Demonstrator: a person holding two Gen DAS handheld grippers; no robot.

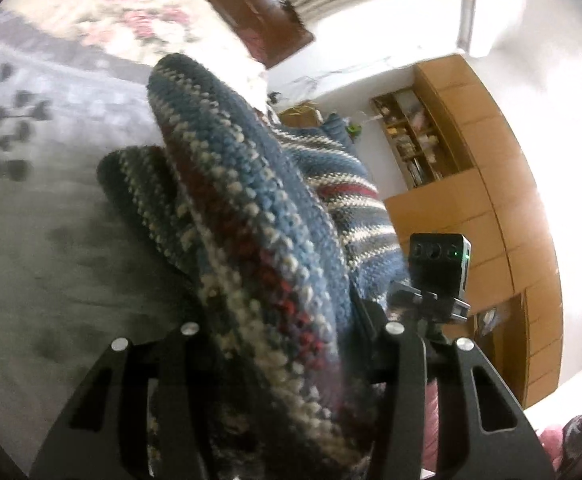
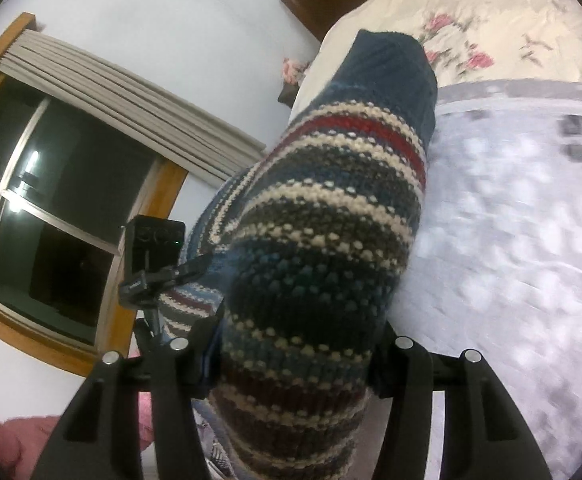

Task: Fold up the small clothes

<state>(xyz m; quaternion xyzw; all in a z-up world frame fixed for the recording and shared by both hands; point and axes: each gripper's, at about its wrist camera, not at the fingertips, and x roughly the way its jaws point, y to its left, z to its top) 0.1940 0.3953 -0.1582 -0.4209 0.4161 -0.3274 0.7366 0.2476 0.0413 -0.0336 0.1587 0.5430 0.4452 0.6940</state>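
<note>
While your left gripper (image 1: 287, 344) is clamping the sweater (image 1: 259, 216), your right gripper (image 2: 291, 360) is pinching it too, seemingly lifted above the bed (image 2: 511, 200).

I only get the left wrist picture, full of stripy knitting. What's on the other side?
Observer: In the right wrist view the striped knit garment fills the space between the right gripper fingers and is lifted off the bed.
Operator: Does that view show anything of the room that I'm missing?
Observer: Yes, a wood-framed window, dark outside, with a raised blind at its top.
Operator: And the end of the garment?
Observer: It ends in a plain dark blue band, held above the floral pillow.
Operator: Is my gripper visible from there?
Observer: Yes, the left gripper shows at the left, clamped on the knit's edge.
</note>
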